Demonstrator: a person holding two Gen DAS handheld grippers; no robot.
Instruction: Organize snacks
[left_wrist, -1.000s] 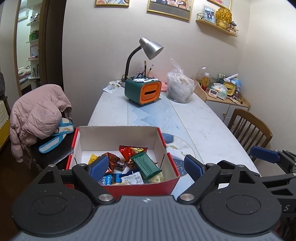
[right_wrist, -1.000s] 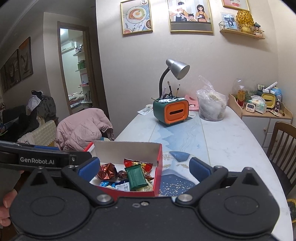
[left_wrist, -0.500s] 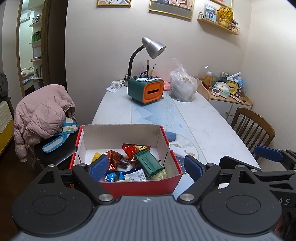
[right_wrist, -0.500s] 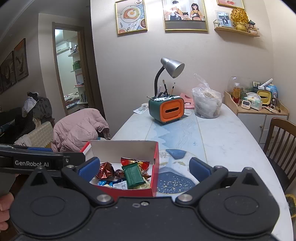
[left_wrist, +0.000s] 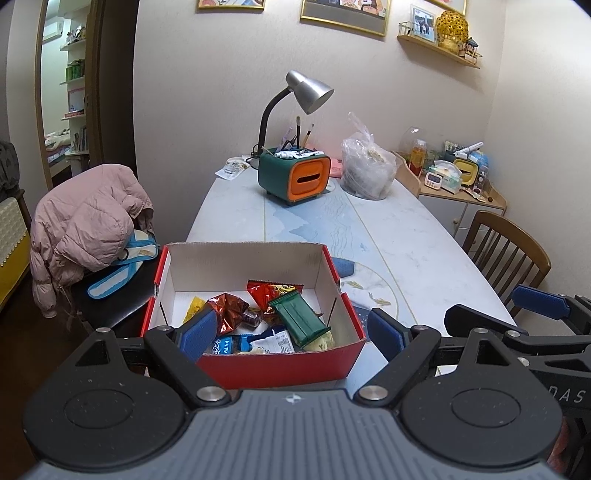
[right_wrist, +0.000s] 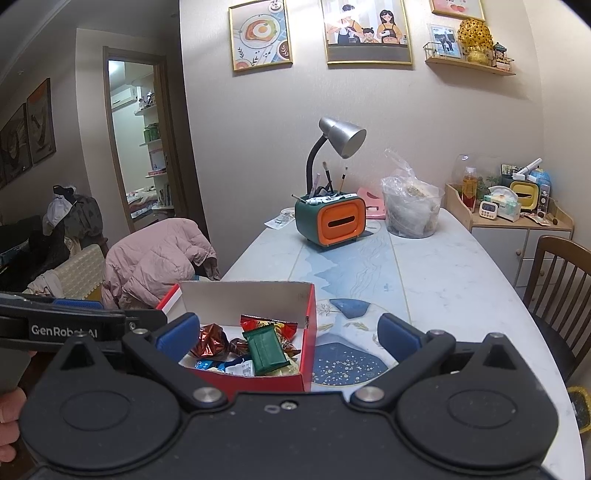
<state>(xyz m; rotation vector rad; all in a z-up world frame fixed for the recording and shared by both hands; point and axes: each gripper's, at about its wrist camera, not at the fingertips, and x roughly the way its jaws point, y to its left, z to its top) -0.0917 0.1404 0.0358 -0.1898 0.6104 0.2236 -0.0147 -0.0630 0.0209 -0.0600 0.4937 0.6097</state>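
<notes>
Compared with the frames one second ago, both cameras have drawn back and risen slightly, so the red box sits smaller and farther ahead while its contents lie unchanged.

Left wrist view: left tool (left_wrist: 293, 330) released, its blue pads spread wide and gripping nothing. Red box (left_wrist: 280, 363) with white interior stands on the near end of the table (left_wrist: 406, 236), its near wall between the two fingers. Inside lie the snacks: a green packet (left_wrist: 299, 319) tilted against the right side, a red packet (left_wrist: 271, 290) behind it, a crinkled foil packet (left_wrist: 229, 312) to the left, and a blue-and-white packet (left_wrist: 236, 343) against the near wall. Right tool (left_wrist: 539, 306) enters at the right edge, off to the right of the box. Farther back stand a green-and-orange organizer (left_wrist: 295, 177), a desk lamp (left_wrist: 306, 92) and a clear plastic bag (left_wrist: 365, 170). A pink jacket (left_wrist: 88, 225) drapes a chair on the left.

Right wrist view: right tool (right_wrist: 288, 338) released, fingers wide apart, nothing between them. Red box (right_wrist: 258, 380) lies ahead and slightly left, with the green packet (right_wrist: 266, 350) and foil packet (right_wrist: 210, 339) visible inside. Left tool (right_wrist: 74, 325) crosses the left edge beside the box.
</notes>
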